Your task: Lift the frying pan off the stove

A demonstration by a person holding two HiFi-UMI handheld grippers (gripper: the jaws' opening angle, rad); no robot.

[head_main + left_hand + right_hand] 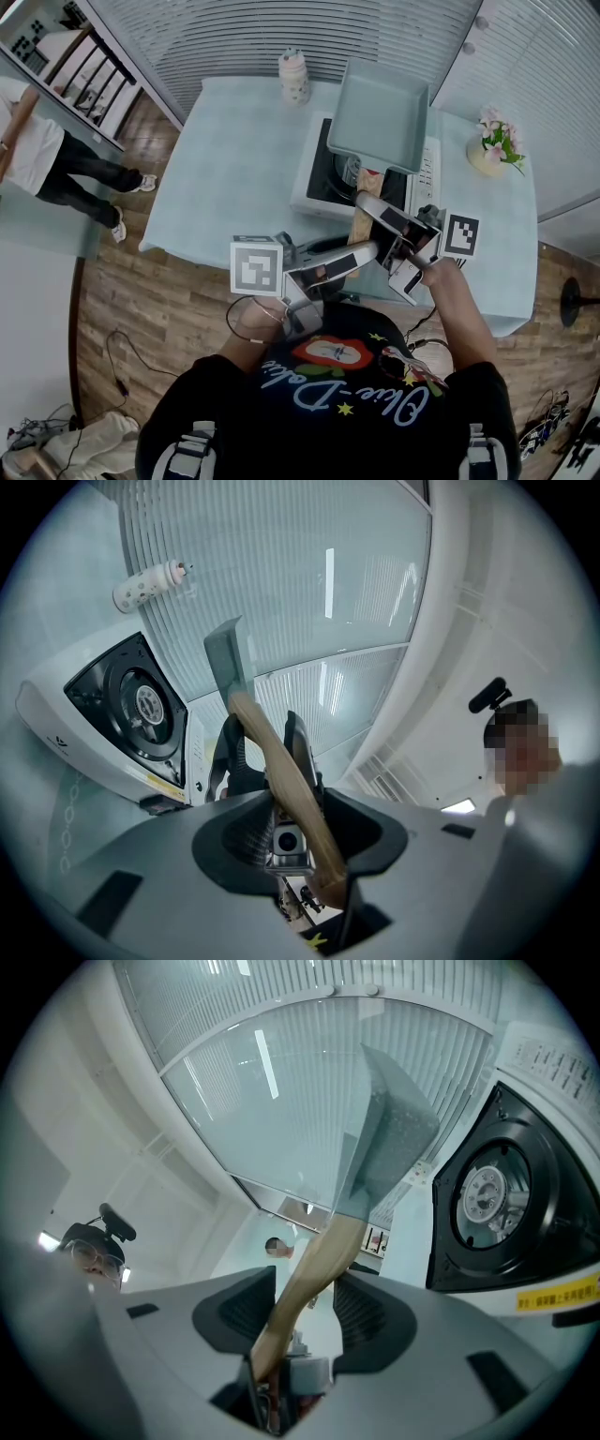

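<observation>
The frying pan (380, 112) is square and pale teal, with a wooden handle (364, 223). It hangs in the air above the white portable stove (314, 183), whose black burner (347, 173) shows beneath it. My left gripper (361, 253) comes in from the left and is shut on the handle's near end. My right gripper (370, 204) is shut on the handle further up. In the left gripper view the handle (281, 771) runs between the jaws of the left gripper (267, 752) up to the pan (225, 658). The right gripper view shows the handle (319, 1269) inside the right gripper (309, 1288), with the stove (497, 1194) at right.
The stove stands on a pale blue table (234, 169). A patterned bottle (294, 77) is at the table's back edge and a flower pot (495, 145) at the right. A person (56, 159) stands on the wood floor at left.
</observation>
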